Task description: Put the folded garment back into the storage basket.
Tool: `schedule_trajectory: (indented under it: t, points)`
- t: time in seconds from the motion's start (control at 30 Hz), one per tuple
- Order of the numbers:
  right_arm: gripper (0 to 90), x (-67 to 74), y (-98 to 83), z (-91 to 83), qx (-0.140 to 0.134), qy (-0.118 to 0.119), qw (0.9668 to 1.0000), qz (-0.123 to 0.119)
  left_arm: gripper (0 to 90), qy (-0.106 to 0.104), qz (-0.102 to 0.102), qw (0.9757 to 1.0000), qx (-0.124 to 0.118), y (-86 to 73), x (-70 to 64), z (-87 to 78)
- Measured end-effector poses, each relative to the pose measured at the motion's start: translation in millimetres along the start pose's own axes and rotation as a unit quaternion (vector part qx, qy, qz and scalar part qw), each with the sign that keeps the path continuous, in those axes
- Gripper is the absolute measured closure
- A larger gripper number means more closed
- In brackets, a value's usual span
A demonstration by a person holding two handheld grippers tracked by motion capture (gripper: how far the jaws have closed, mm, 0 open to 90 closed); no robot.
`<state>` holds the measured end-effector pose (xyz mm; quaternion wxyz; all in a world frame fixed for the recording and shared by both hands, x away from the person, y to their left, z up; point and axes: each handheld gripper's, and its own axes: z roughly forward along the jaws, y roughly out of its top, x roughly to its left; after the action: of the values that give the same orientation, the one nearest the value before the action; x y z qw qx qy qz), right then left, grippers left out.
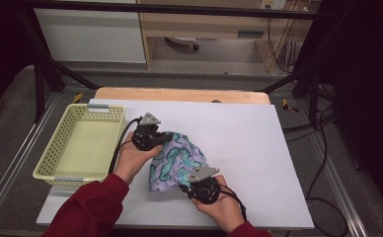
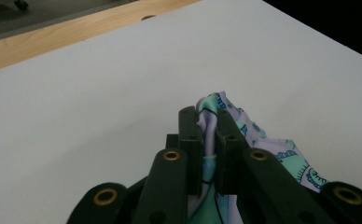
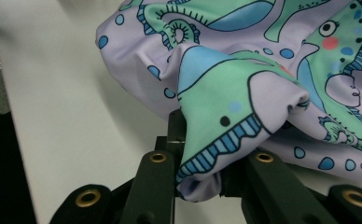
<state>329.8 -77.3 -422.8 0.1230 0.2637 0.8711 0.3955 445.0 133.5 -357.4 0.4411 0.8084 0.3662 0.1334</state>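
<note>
Nearest the person, the right gripper (image 1: 185, 188) pinches a fold of the lilac cloth printed with teal and blue seahorses (image 1: 174, 160), its jaws pressed tight on the fabric. The cloth drapes over the white table top (image 1: 258, 148) between both hands. Farther on, the left gripper (image 1: 155, 140) clamps the cloth's far corner. The pale yellow perforated plastic basket (image 1: 61, 145) sits just beside it at the left.

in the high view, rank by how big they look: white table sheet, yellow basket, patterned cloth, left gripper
1. white table sheet
2. yellow basket
3. patterned cloth, bunched up, so smaller than it would be spread out
4. left gripper
</note>
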Motion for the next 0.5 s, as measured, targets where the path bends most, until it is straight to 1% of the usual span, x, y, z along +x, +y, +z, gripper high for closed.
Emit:
schedule_trajectory:
  t: [0.07, 0.1, 0.17, 0.23, 0.3, 0.4, 0.5]
  points:
    - [78.5, -6.4, 6.9, 0.0, 0.0, -0.001, 1.0, 0.0, 83.9, -0.005, -0.005, 1.0, -0.003, 6.7, 1.8, 0.4]
    - [78.6, -8.3, 9.2, -0.3, 0.0, -0.001, 1.0, 0.0, 83.9, -0.005, 0.0, 1.0, -0.002, 11.0, 2.8, -0.2]
    - [78.5, -11.9, 15.4, -0.8, -0.001, 0.001, 1.0, -0.002, 83.9, -0.009, 0.002, 0.9999, -0.004, 16.5, 3.3, -0.5]
    - [78.5, -15.6, 21.7, -0.7, 0.002, 0.003, 0.9999, -0.01, 83.9, -0.016, -0.004, 0.9998, -0.009, 22.3, 4.7, -1.9]
    - [78.5, -18.8, 28.2, 0.0, 0.001, 0.008, 0.9999, -0.011, 83.9, -0.019, -0.007, 0.9997, -0.012, 28.0, 6.3, -4.0]
    - [78.5, -20.3, 35.2, 2.6, 0.001, 0.015, 0.9998, -0.014, 83.9, -0.023, -0.009, 0.9995, -0.018, 35.3, 9.4, -6.6]
    - [78.5, -20.2, 41.8, 7.1, 0.001, 0.021, 0.9996, -0.02, 83.9, -0.028, -0.014, 0.9993, -0.02, 38.0, 11.2, -8.5]
